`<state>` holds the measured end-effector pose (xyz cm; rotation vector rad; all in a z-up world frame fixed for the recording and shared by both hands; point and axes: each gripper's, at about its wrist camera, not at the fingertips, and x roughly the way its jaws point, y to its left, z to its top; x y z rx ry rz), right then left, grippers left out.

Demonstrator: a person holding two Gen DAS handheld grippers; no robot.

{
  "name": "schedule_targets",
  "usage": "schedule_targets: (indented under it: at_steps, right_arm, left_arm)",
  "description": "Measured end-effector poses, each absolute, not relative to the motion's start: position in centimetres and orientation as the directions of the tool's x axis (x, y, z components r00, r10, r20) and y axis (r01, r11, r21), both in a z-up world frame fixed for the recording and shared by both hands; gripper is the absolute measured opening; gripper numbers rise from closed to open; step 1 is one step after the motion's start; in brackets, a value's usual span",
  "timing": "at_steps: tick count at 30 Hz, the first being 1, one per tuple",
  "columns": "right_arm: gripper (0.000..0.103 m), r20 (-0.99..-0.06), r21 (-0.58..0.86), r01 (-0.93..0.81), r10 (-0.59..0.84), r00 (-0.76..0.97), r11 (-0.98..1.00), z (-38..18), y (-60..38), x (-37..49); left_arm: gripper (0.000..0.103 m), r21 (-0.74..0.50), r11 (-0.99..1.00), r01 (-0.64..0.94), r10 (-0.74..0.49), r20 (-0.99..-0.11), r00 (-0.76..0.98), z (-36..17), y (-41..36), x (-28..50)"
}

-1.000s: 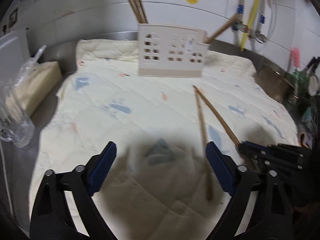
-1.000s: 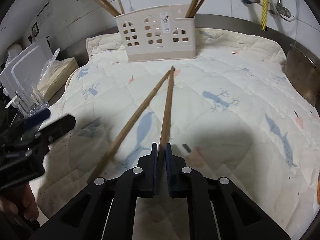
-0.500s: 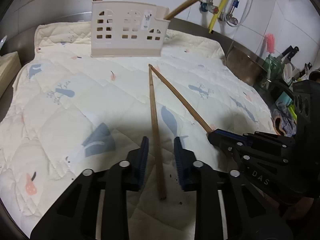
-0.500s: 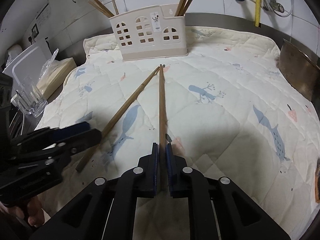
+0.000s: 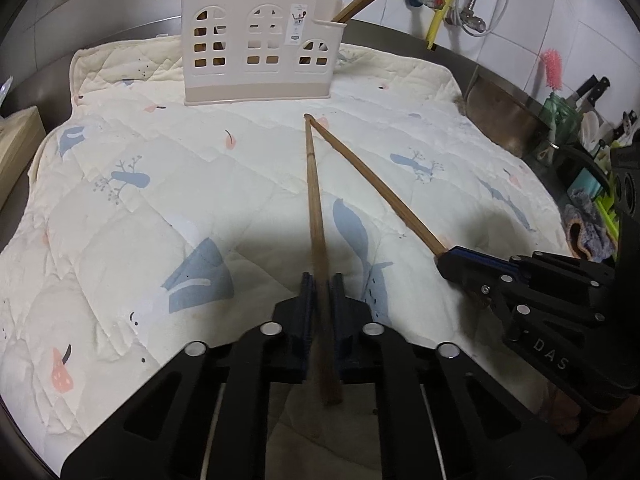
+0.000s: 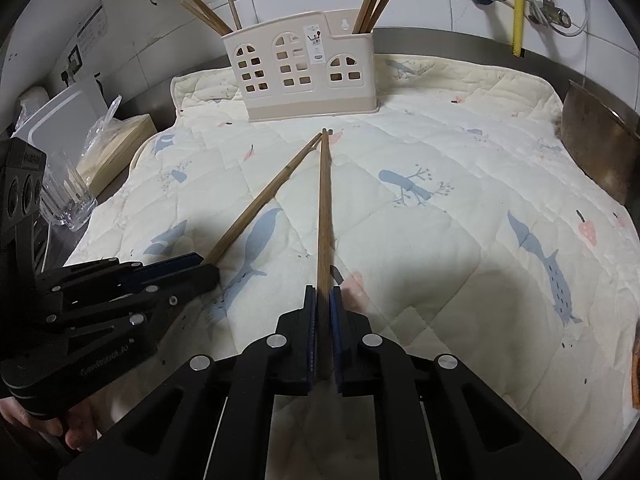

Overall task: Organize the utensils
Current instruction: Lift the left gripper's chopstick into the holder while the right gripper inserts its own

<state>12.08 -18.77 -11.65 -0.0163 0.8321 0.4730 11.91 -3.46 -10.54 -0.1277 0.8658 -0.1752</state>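
Two grippers (image 5: 320,300) (image 6: 323,312), two loose chopsticks (image 5: 314,200) (image 6: 324,208), one utensil holder (image 5: 258,46), one glass (image 6: 66,200)

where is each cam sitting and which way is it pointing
Left wrist: rides the left gripper, looking forward over the quilted mat at the utensil holder; own fingers pinch one chopstick; right gripper enters at right.
Right wrist: rides the right gripper, same heading; own fingers pinch the other chopstick; left gripper and a bit of hand at left.
Shared: holder, mat, both chopsticks with far tips meeting.
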Motion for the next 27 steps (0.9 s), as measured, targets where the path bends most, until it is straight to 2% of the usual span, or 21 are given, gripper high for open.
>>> schedule_targets:
  at_steps: [4, 17, 27]
  right_arm:
    - [0.006, -0.691, 0.146, -0.409, 0.389, 0.609, 0.901, -10.4, -19.1, 11.8]
    - [0.006, -0.487, 0.03, -0.467, 0.421, 0.766, 0.884, 1.0, -19.5, 14.8]
    - [0.006, -0.455, 0.003, -0.529, 0.472, 0.755, 0.849, 8.6, -19.0, 20.4]
  left_arm:
    - [0.006, -0.195, 0.974, 0.116, -0.223, -0.728, 0.649, -9.0, -2.8, 11.7]
    - [0.006, -0.148, 0.972, 0.183, -0.235, -0.6, 0.765, 1.2, -0.3, 15.0]
    - [0.006, -0.134, 0.968, 0.212, -0.25, -0.576, 0.778, 6.7, 1.1, 20.0]
